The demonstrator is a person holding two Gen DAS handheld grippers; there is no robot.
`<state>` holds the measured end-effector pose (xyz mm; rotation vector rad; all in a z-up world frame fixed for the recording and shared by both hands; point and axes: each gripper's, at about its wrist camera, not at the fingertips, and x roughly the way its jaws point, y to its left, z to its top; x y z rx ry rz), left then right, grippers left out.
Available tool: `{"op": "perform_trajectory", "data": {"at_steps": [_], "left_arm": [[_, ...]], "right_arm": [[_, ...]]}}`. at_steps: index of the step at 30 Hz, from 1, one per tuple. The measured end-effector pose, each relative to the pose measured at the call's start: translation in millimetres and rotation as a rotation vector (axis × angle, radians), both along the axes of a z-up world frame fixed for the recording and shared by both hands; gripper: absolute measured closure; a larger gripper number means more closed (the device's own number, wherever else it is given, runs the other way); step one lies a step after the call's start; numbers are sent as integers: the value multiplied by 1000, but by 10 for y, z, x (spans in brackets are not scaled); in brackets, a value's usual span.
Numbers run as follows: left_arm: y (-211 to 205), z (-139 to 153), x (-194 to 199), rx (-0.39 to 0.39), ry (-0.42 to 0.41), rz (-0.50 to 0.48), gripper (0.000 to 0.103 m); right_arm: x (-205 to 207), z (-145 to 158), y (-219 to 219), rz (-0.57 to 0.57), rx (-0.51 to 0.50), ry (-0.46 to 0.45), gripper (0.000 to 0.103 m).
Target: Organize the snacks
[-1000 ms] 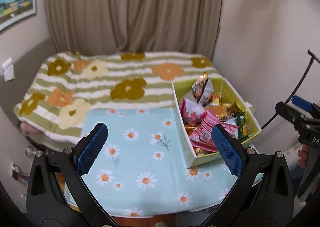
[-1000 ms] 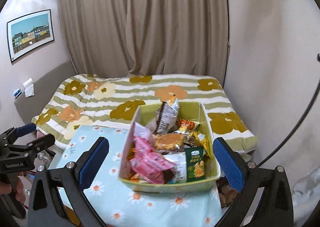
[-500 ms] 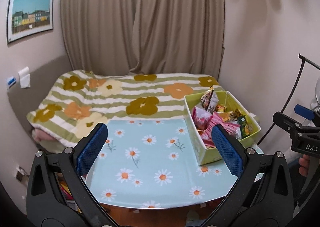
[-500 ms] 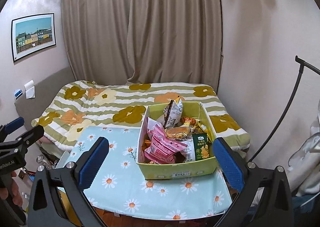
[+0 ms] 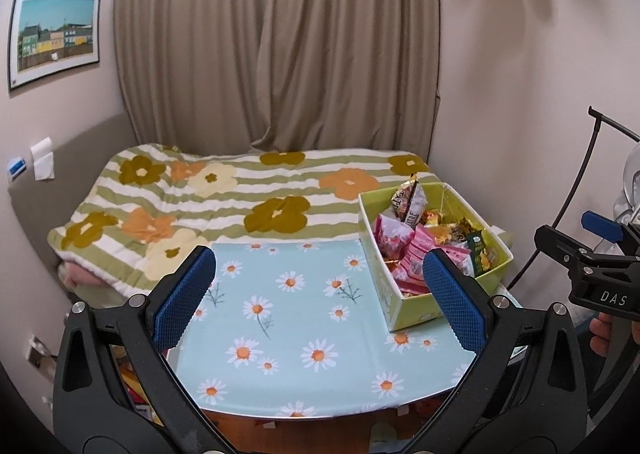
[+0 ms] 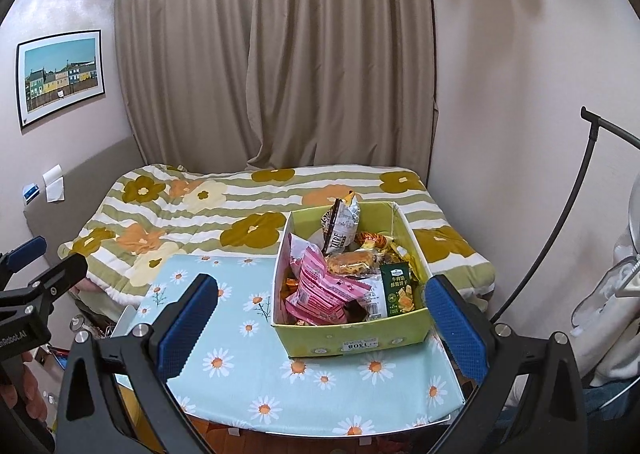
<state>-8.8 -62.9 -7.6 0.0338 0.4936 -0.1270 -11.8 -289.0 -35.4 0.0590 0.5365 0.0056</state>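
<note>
A lime-green cardboard box (image 6: 356, 338) stands on the right side of a small table with a light-blue daisy cloth (image 6: 248, 366). It is full of snack packets: pink packets (image 6: 324, 290), a green biscuit packet (image 6: 396, 290) and a black-and-white chip bag (image 6: 340, 230). The box also shows in the left wrist view (image 5: 404, 304) at the table's right. My left gripper (image 5: 320, 298) is open and empty, held back above the table's front. My right gripper (image 6: 320, 314) is open and empty, back from the box.
A bed with a green-striped flower quilt (image 5: 240, 205) lies just behind the table. Beige curtains (image 6: 280, 73) hang at the back. A wall stands close on the right, with a black curved rod (image 6: 560, 234) beside it. Clutter lies on the floor at left.
Both grippers have pulled back and up from the table, so the box and table look smaller and farther. Both stay open and empty.
</note>
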Motion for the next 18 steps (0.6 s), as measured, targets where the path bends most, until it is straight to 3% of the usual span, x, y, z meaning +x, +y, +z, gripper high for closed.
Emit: {"op": "perform_trajectory", "data": {"at_steps": [18], "left_arm": [[7,13,-25,-2,5,-6,0]], "right_arm": [[-31,1,18,-6,7,0,0]]}}
